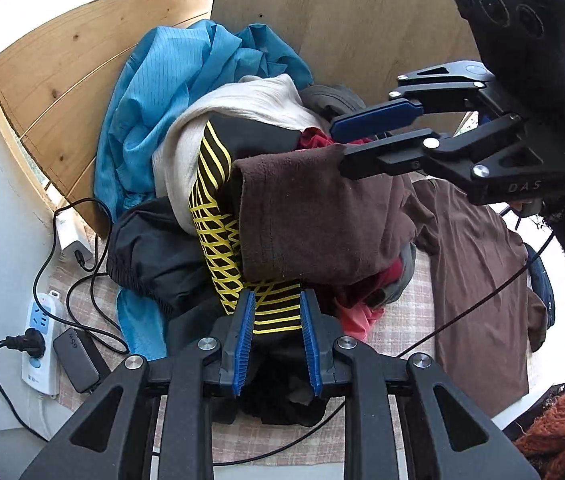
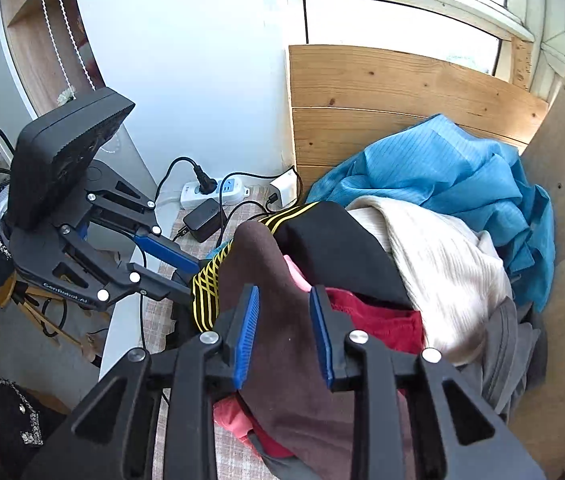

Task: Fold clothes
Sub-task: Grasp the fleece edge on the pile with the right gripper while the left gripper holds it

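Observation:
A heap of clothes lies on the checked tablecloth (image 1: 402,344): a blue garment (image 1: 186,76), a cream knit (image 1: 242,100), a black top with yellow stripes (image 1: 218,216), red pieces (image 2: 382,324). A brown fleece garment (image 1: 314,216) hangs over the heap, and its body spreads flat to the right. My left gripper (image 1: 277,296) is open just above the striped top, with nothing pinched; it also shows at the left in the right wrist view (image 2: 193,282). My right gripper (image 2: 284,292) is open over the brown fleece, and its pads stand apart from the cloth (image 1: 337,147).
A white power strip (image 1: 38,332), a black charger brick (image 1: 76,364) and looping cables lie at the table's left edge by the wall. Wooden boards (image 1: 82,64) and a plywood panel (image 1: 342,20) stand behind the heap. An orange knit (image 1: 558,428) lies at the near right.

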Motion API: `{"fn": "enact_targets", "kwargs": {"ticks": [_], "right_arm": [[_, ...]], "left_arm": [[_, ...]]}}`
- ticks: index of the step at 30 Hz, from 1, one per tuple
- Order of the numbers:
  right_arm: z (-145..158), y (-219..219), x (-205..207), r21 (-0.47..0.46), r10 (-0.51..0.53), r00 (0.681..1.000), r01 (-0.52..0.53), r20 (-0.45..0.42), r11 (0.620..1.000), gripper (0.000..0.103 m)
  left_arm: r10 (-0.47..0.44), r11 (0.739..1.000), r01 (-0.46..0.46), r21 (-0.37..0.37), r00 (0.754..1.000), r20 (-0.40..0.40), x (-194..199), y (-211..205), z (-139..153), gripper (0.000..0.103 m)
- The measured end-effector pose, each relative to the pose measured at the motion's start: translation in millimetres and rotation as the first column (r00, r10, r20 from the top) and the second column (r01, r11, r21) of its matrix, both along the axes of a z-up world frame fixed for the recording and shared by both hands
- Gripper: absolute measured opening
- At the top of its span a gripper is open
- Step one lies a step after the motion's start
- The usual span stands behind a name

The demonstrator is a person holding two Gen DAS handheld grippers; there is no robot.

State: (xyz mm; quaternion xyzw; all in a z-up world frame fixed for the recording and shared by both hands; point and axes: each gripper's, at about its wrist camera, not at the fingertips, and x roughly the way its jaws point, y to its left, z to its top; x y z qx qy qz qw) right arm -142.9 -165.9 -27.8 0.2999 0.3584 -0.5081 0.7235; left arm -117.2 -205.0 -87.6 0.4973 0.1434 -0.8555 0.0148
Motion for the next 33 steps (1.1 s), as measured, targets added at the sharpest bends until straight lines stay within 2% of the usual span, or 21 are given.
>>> {"fn": "enact_targets", "kwargs": {"ticks": [2,7,9,10,14,16,19,21,25,29,31,33], "right_arm": [[-12,-21,4,0.045,0.031,0.999,-0.031,-0.009,0.999,0.027],[-33,-47,4,0.171,0.071,0.991,-0.09,0.11,0.981,0.03],[-27,-45,6,0.156,0.082,0.993,-0.094,0.087,0.983,0.021],[-25,-44,8,0.148,0.086,0.993,-0.097,0.076,0.984,0.005],[16,-19,2,0.029,0.107,0.992,-0.109,0.06,0.994,0.005],[37,-6,-5,-0.03,0.105,0.993,-0.104,0.056,0.994,0.005],[53,4,-16,-0.073,0.07,0.997,-0.067,0.036,0.995,0.005],[56,7,-23,-0.084,0.05,0.998,-0.046,0.048,0.995,0.005],[56,12,-26,-0.101,0.045,0.996,-0.037,0.076,0.994,0.005],[58,14,-23,-0.111,0.046,0.997,-0.039,0.056,0.993,0.005],[57,13,-24,-0.115,0.04,0.998,-0.033,0.053,0.993,0.005],[56,10,-25,-0.122,0.03,0.998,-0.023,0.053,0.992,0.005]], "left_arm": [[-0.01,1.0,0.01,0.008,1.0,-0.005,5,-1,0,0.021],[-0.023,0.999,0.023,0.022,1.0,-0.02,21,-11,7,0.021],[-0.023,1.0,0.023,0.009,1.0,-0.021,22,-15,8,0.021],[-0.027,1.0,0.027,0.008,0.999,-0.026,22,-16,8,0.021],[-0.058,0.998,0.058,-0.004,0.996,-0.074,17,-22,20,0.024],[-0.092,0.996,0.092,0.0,0.99,-0.104,8,-24,28,0.031],[-0.135,0.991,0.133,-0.022,0.984,-0.116,-15,-21,34,0.032],[-0.164,0.986,0.162,-0.029,0.98,-0.116,-31,-17,35,0.033],[-0.191,0.981,0.187,-0.048,0.976,-0.105,-53,-16,34,0.042],[-0.141,0.99,0.141,-0.006,0.984,-0.109,-58,-23,35,0.043],[-0.127,0.992,0.127,-0.012,0.985,-0.113,-55,-22,37,0.043],[-0.095,0.993,0.087,-0.075,0.989,-0.112,-49,-19,41,0.043]]}}
